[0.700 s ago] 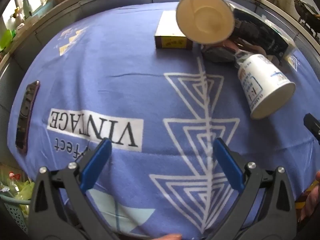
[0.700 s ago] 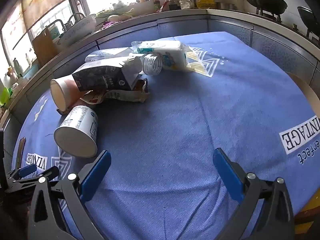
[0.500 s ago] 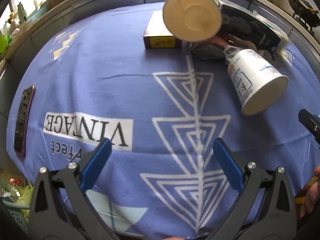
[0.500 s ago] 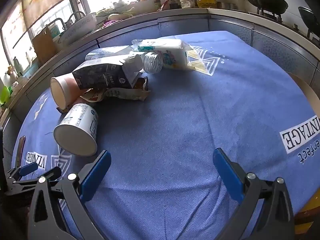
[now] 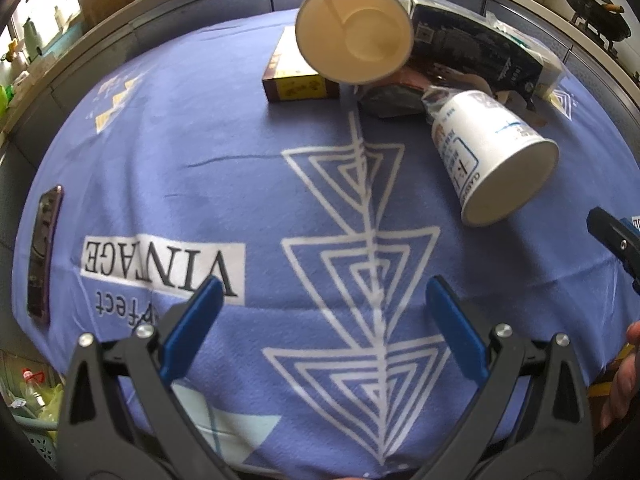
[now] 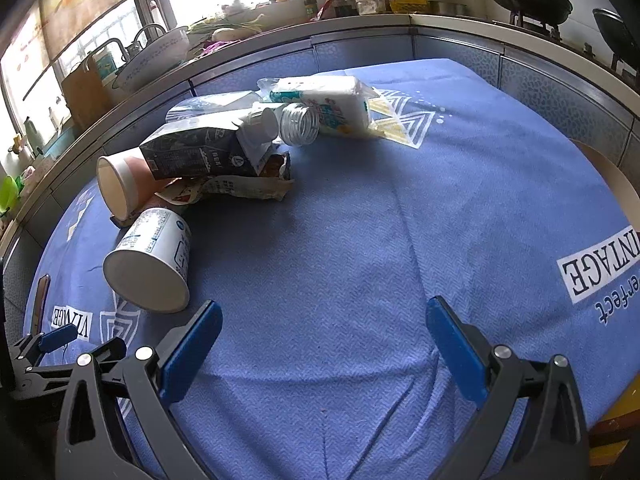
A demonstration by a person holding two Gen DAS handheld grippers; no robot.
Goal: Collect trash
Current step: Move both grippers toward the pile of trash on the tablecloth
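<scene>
Two grippers hung over a table spread with a blue cloth (image 6: 360, 248), and both stood wide apart with nothing between their blue pads. The left gripper (image 5: 320, 312) pointed steeply down at the cloth's white triangle pattern, near the printed word VINTAGE (image 5: 160, 264); the right gripper (image 6: 320, 332) looked across a bare stretch of cloth toward the far side. All the trash lay in a loose heap at the far left of the table in the right wrist view. Nearest to the grippers was a white printed paper cup (image 6: 150, 260), tipped on its side with its mouth toward the near edge. Just beyond it a pinkish paper cup (image 6: 120, 188) also lay on its side, its open mouth turned left, leaning against a dark carton (image 6: 200, 156) with a torn-open white spout. A crumpled printed wrapper (image 6: 240, 190) lay under and just in front of the carton. Farther right a clear plastic bottle (image 6: 300, 124) showed its threaded neck, touching a white plastic packet (image 6: 328, 100). In the left wrist view a small brown and yellow box (image 5: 296, 80) sat behind the pinkish cup. A dark phone (image 5: 44, 252) lay flat near the cloth's left edge, well apart from the heap. A kitchen counter (image 6: 360, 24) with bottles and a wok ran along the far wall.
</scene>
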